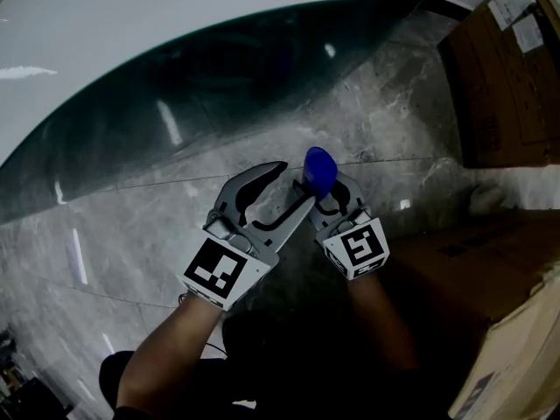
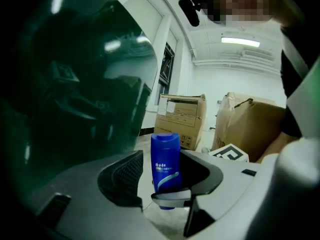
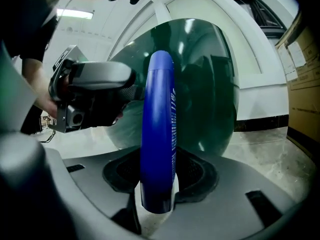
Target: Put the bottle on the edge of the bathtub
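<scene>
The blue bottle (image 1: 320, 170) stands upright above the grey marble floor, and my right gripper (image 1: 332, 192) is shut on it; in the right gripper view both pads press the bottle (image 3: 158, 134) low on its body. My left gripper (image 1: 293, 184) is right beside it on the left, open, its jaws reaching around the bottle (image 2: 165, 166) with a gap at the left pad (image 2: 122, 176). The dark green bathtub (image 1: 219, 68) with its white rim (image 1: 175, 11) curves across the far side, beyond both grippers.
Cardboard boxes stand at the right (image 1: 512, 77) and the near right (image 1: 516, 339). Grey marble floor (image 1: 131, 226) lies between me and the tub wall. In the left gripper view more boxes (image 2: 182, 119) stand behind the bottle.
</scene>
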Demonstrator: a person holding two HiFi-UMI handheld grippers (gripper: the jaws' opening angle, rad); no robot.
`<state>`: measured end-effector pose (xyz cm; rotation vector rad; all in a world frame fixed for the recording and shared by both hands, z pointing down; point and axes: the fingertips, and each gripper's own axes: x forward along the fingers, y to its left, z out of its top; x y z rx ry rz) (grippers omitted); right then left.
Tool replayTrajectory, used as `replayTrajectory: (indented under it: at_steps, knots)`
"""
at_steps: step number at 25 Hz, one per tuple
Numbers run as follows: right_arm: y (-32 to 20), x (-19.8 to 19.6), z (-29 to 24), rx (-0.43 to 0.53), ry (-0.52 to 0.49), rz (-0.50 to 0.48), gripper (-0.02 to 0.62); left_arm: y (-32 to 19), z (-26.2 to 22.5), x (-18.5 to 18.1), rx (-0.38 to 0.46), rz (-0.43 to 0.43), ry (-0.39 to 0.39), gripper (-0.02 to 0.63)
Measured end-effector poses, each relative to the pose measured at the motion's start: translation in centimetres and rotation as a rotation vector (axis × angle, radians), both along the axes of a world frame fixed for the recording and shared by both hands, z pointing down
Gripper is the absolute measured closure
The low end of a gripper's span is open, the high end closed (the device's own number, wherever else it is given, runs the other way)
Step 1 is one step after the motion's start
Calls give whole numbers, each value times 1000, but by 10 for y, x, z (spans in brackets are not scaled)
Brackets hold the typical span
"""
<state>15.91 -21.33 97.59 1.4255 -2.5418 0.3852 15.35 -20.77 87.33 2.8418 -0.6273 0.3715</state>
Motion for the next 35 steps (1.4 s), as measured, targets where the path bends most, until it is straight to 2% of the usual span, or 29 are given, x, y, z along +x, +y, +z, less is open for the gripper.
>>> replayTrajectory:
  at_steps: [6, 9, 13, 21, 26, 28, 35]
  knots:
    - [0, -4, -26, 45, -5, -13, 417, 2, -22, 21, 12, 30, 29, 307]
    - [-6, -9, -44, 120, 6, -24, 417, 0, -29, 23, 14, 19, 32, 307]
    - [-2, -26, -50, 147, 66, -94, 417, -4, -38, 19, 44, 8, 30, 308]
    - [0, -41, -49, 131, 4, -110, 413, -5, -38, 15, 58, 17, 17, 328]
    - [1, -43, -52, 120, -41, -125, 410, -7, -41, 12, 46, -20, 43, 328]
    - [1, -41, -51, 114, -40, -125, 385, -11, -40, 7, 34, -40, 52, 328]
    - [1, -40, -62, 103, 0, -143, 376, -26, -40, -15, 45, -66, 35, 328]
